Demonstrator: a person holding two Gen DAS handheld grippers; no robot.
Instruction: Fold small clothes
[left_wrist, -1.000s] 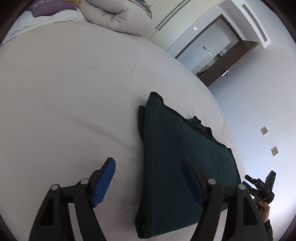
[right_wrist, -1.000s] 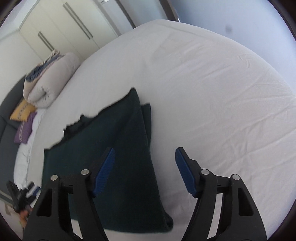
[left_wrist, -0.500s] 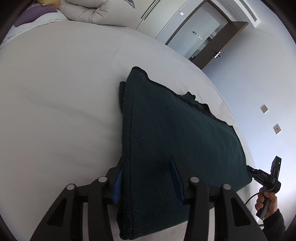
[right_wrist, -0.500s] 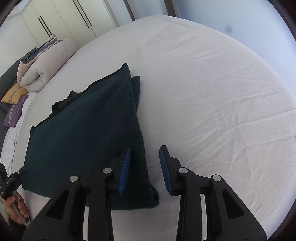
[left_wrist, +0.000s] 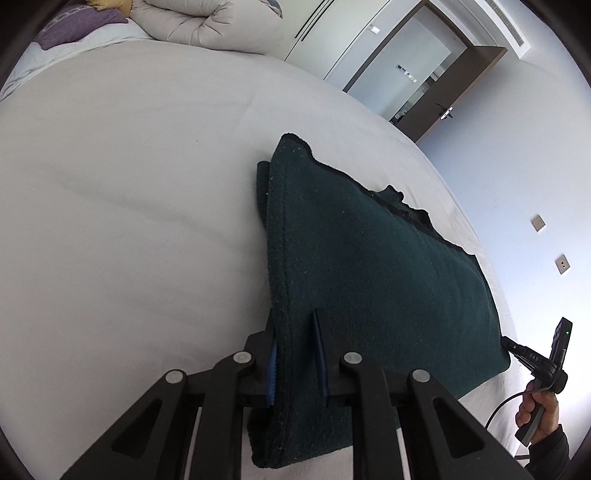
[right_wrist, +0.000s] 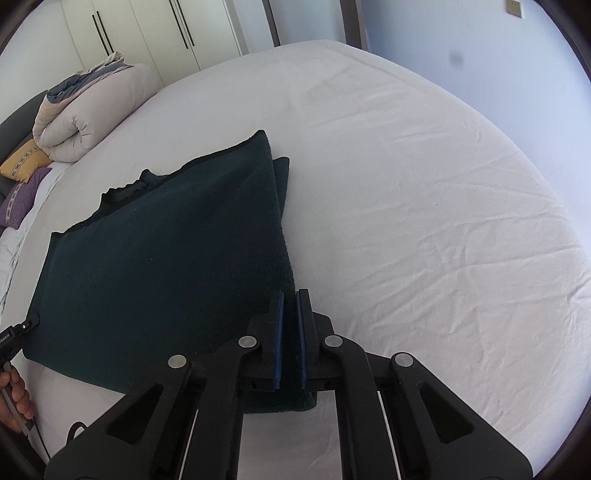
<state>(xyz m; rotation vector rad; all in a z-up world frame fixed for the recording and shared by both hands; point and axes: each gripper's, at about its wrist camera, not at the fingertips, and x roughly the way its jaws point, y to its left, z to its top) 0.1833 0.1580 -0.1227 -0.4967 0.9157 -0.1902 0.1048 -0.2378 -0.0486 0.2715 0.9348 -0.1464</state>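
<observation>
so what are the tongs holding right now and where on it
Both tongs grip the dark green folded garment: the left tongs on its near left corner edge, the right tongs on its near right corner edge.

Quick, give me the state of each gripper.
Left gripper: shut on the near left corner of the dark green garment.
Right gripper: shut on the garment's near right corner.
</observation>
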